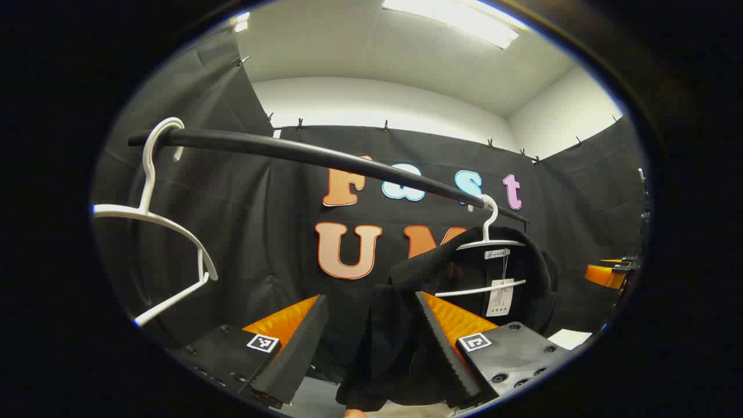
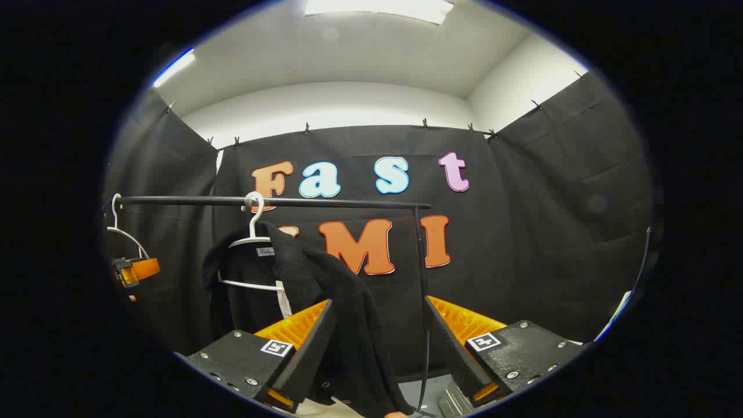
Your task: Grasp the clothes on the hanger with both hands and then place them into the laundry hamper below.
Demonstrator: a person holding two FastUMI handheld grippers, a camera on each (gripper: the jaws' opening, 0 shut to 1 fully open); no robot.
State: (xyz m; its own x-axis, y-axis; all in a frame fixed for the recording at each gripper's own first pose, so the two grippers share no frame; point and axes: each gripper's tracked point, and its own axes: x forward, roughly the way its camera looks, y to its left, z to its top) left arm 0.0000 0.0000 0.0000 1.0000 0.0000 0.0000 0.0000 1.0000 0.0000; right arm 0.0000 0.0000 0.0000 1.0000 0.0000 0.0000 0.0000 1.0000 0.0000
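A black garment (image 1: 400,313) hangs on a white hanger (image 1: 490,232) near the right end of the black rail (image 1: 325,157). One shoulder of it is pulled off the hanger toward me. That fold drops between the fingers of my left gripper (image 1: 371,348), close to the right finger (image 1: 441,342); the jaws stand wide apart. In the right gripper view the same garment (image 2: 325,278) slants down from its hanger (image 2: 253,223) into my right gripper (image 2: 380,348), also open, beside the left finger (image 2: 313,342). A paper tag (image 1: 500,297) dangles inside the garment.
An empty white hanger (image 1: 151,215) hangs at the rail's left end. The rack's upright post (image 2: 421,278) stands just past my right gripper. The other gripper's orange body (image 1: 606,273) shows far right, and the left one (image 2: 136,270) far left in the right gripper view.
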